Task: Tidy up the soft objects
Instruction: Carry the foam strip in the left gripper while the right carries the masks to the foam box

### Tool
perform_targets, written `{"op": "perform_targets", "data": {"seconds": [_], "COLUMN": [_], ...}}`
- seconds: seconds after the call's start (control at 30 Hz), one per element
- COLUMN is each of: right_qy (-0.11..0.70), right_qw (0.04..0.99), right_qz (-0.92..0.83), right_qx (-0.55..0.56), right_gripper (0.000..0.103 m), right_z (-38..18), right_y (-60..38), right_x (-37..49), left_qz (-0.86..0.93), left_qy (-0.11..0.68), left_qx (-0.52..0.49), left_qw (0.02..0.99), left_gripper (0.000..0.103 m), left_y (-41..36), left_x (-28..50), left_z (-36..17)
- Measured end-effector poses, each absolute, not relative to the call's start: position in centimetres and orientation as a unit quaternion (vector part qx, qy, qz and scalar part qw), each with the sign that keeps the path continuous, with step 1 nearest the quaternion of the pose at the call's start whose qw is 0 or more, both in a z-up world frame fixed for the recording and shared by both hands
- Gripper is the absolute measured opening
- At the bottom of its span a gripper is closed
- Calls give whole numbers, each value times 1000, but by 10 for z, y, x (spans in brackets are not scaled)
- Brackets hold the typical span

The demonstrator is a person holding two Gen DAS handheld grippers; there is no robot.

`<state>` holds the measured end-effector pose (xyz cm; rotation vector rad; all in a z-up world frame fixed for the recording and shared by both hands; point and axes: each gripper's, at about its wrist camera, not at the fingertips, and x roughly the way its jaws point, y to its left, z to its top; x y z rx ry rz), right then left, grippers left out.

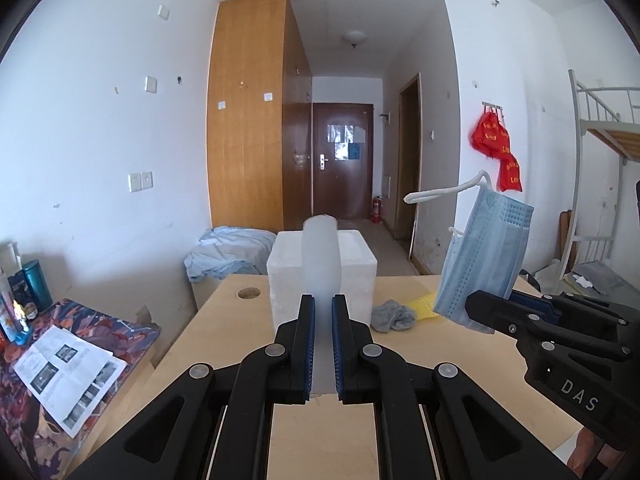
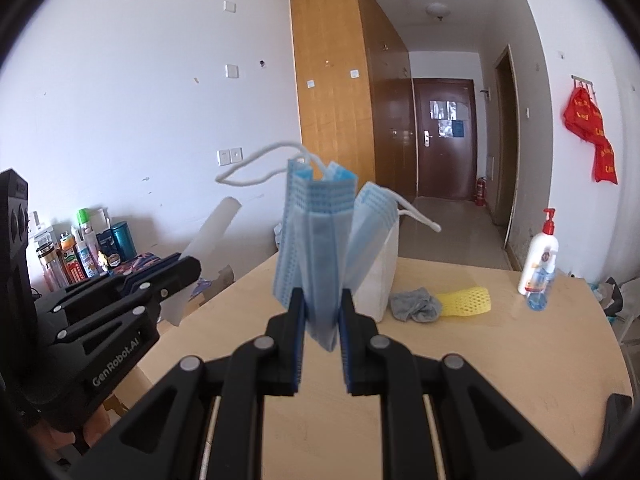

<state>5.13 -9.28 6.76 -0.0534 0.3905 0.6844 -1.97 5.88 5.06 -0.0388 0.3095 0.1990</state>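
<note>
While both grippers hang above the wooden table [image 1: 224, 320], a white foam box [image 1: 320, 276] stands on it as the landmark for everything else. The left gripper [image 1: 322, 332], just in front of the box, is clamped on a translucent foam sheet [image 1: 320, 256] that rises upright between its jaws and covers the middle of the box. To the right of the box, the right gripper [image 2: 322, 320] is closed narrow on a folded blue face mask [image 2: 316, 236], held in the air with its white ear loops [image 2: 256, 168] sticking out sideways. A crumpled gray cloth [image 1: 392, 316] lies on the table just beside the box's right foot, touching a yellow foam net [image 2: 464, 300] farther right.

Only the right wrist view shows the pump bottle [image 2: 538, 256] standing well right of the box, and the foam sheet seen from the side, tilted. Only the left wrist view shows the round cable hole [image 1: 249, 292] left of the box, the open leaflet [image 1: 68, 372] on a patterned cloth farther left, and the mask's pleated side.
</note>
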Motion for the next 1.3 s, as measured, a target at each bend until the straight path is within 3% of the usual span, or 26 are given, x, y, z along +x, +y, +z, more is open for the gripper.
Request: {"op": "perform_targets", "data": {"seconds": [1.3], "right_qy": [222], "right_qw": [916], "right_qz": [330], "right_qx": [-50], "right_gripper": [19], "right_z": [72], "right_y": [-16], "right_x": [199], "left_qz": [99], "left_qy": [196], "left_qx": [-22], "left_qw": [975], "left_gripper": [9], "left_y": [121], "left_x": [159], "left_z": [48]}}
